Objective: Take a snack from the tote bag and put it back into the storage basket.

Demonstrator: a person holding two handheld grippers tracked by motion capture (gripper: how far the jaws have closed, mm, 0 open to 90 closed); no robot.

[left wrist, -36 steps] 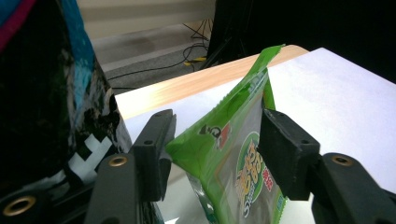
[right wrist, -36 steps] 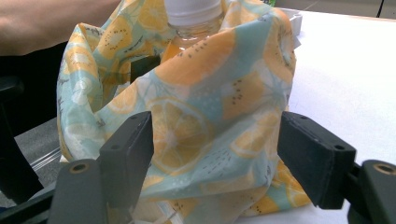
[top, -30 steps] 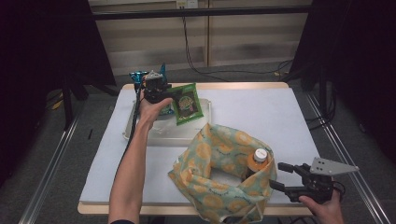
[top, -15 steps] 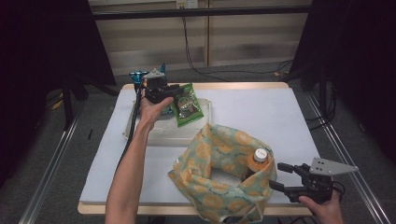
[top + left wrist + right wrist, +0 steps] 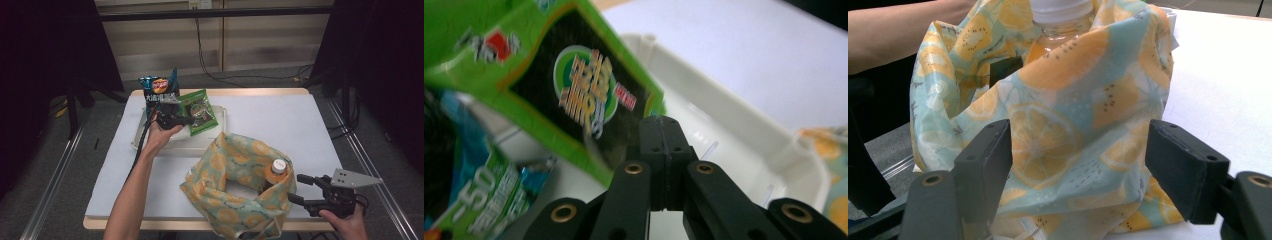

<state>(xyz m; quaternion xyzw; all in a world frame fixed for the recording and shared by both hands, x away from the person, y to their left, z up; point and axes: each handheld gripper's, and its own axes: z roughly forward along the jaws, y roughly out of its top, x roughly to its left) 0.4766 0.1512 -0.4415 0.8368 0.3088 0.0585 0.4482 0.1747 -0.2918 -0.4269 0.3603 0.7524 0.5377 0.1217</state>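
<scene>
On the table's left side, our left gripper (image 5: 186, 120) has just been closing, and its jaws now pinch the lower edge of a green snack packet (image 5: 201, 111), lifted tilted above a white tray (image 5: 220, 131); a blue chip bag (image 5: 159, 90) stands beside it. We judge the packet is bound for the lemon-print cloth bag (image 5: 235, 195) near the front middle, which already holds an orange drink bottle (image 5: 274, 172). At right, our right gripper (image 5: 294, 189) rests wide open against the bag's side, gripping nothing, seemingly steadying it.
</scene>
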